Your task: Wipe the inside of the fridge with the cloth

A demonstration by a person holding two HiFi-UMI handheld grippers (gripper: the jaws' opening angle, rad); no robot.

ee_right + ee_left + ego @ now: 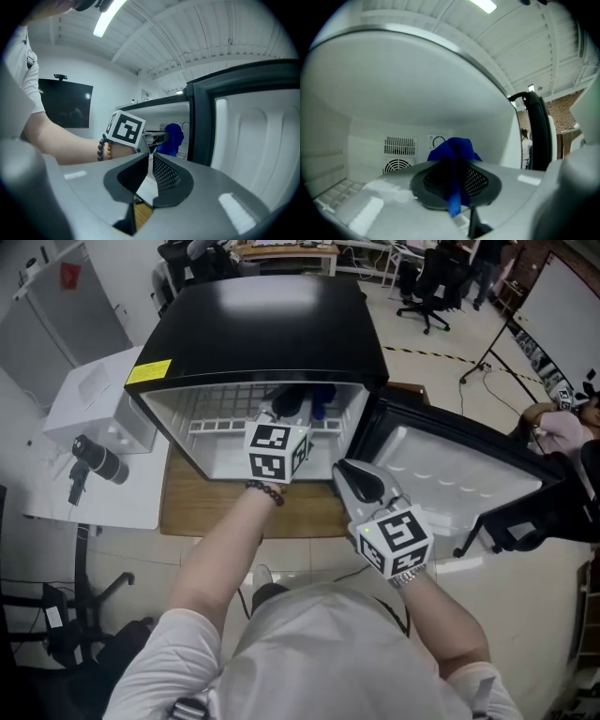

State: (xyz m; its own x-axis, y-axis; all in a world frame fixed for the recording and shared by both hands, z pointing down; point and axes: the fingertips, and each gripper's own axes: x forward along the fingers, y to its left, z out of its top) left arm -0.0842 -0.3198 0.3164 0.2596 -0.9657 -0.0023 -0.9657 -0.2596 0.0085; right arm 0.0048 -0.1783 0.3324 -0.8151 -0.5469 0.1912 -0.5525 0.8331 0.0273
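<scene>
Your left gripper [452, 187] is clamped on the blue cloth [452, 150]. The cloth bunches above the pads and trails a narrow tail down between them, so its long axis runs up and down. That gripper reaches level into the fridge [272, 324], which puts the cloth inside the compartment and ahead of the tongs. The vented back wall [399, 152] lies straight beyond it. From here the cloth looks clear of every inner surface, though the view is too poor to rule out a light touch.

Your right gripper [151, 176] waits outside the fridge, in front of the opening and beside the open door [450, 474]. Its jaws are parted by only a thin slit and hold nothing.

The left hand is the nearer one. My read is that wiping means pressing the cloth against a wall or the floor of the fridge.
</scene>
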